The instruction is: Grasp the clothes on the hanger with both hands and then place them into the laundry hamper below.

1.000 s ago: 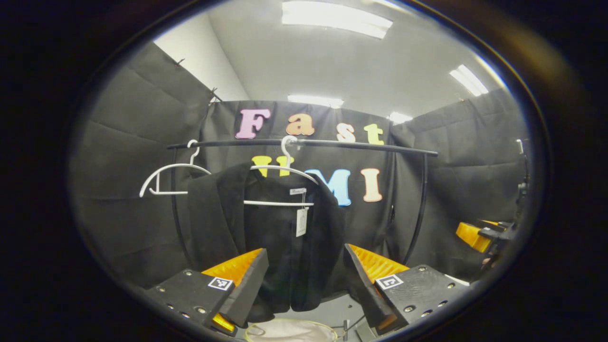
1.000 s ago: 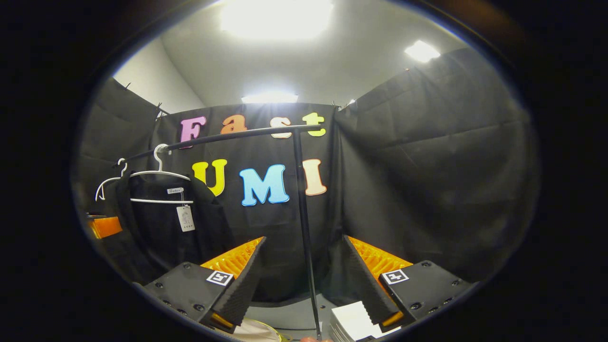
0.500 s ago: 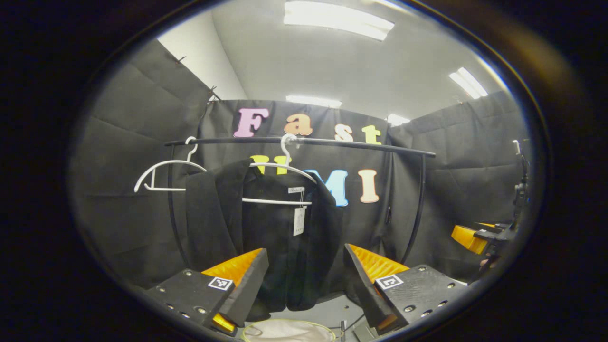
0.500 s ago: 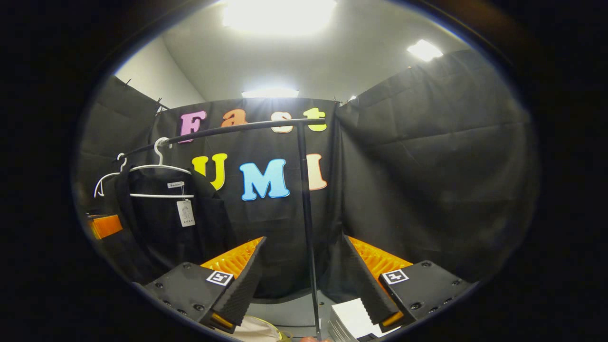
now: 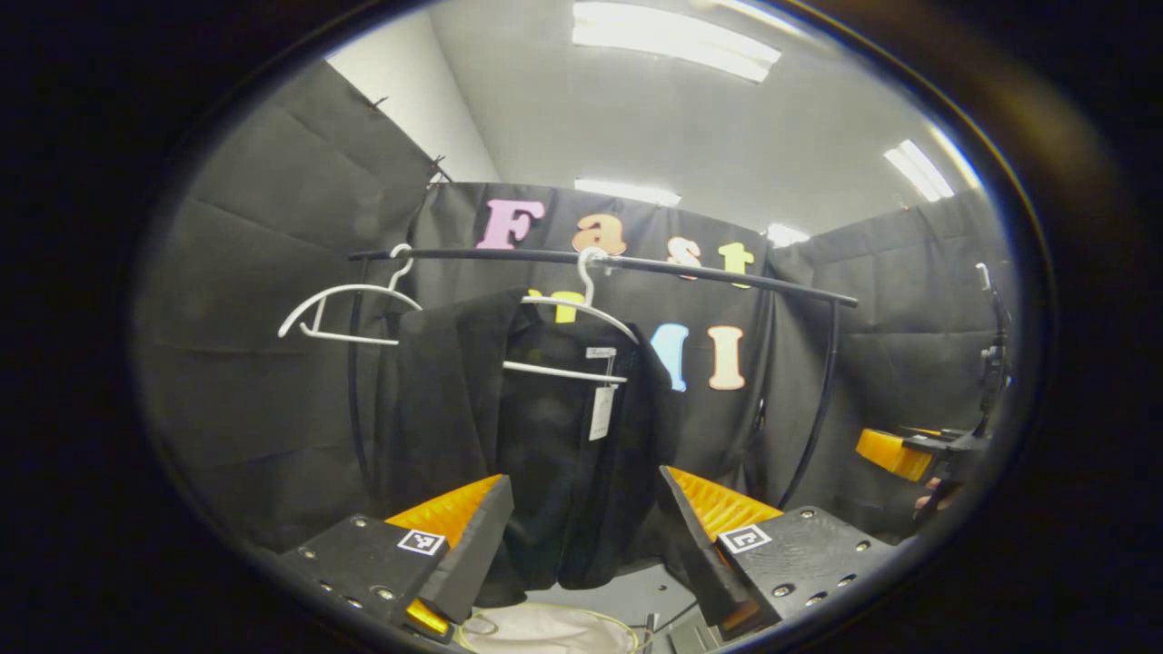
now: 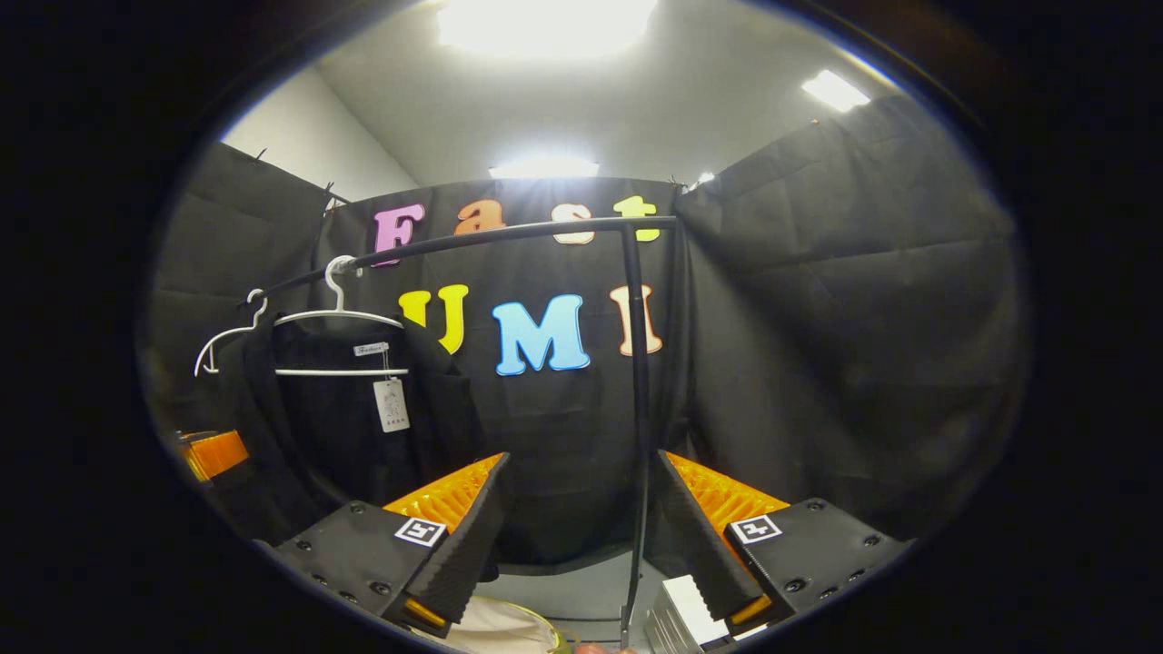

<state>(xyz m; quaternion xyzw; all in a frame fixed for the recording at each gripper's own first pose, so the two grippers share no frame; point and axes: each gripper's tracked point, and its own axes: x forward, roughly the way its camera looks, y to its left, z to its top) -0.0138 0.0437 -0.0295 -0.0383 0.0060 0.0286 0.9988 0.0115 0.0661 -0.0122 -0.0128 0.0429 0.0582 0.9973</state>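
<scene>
left gripper: jaws wide apart, nothing between them, held roughly level facing forward | right gripper: jaws wide apart, nothing held, level, facing forward; seen also at far right edge of the left gripper view, with part of a hand below it

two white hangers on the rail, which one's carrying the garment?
The white hanger nearer the rail's middle carries the black jacket with a hanging tag; the empty hanger hangs bare at the end.

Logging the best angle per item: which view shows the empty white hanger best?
The left gripper view: the empty hanger hangs clear on the rail, its whole outline visible. In the right gripper view it sits small at the edge, partly overlapped by the jacket.
</scene>
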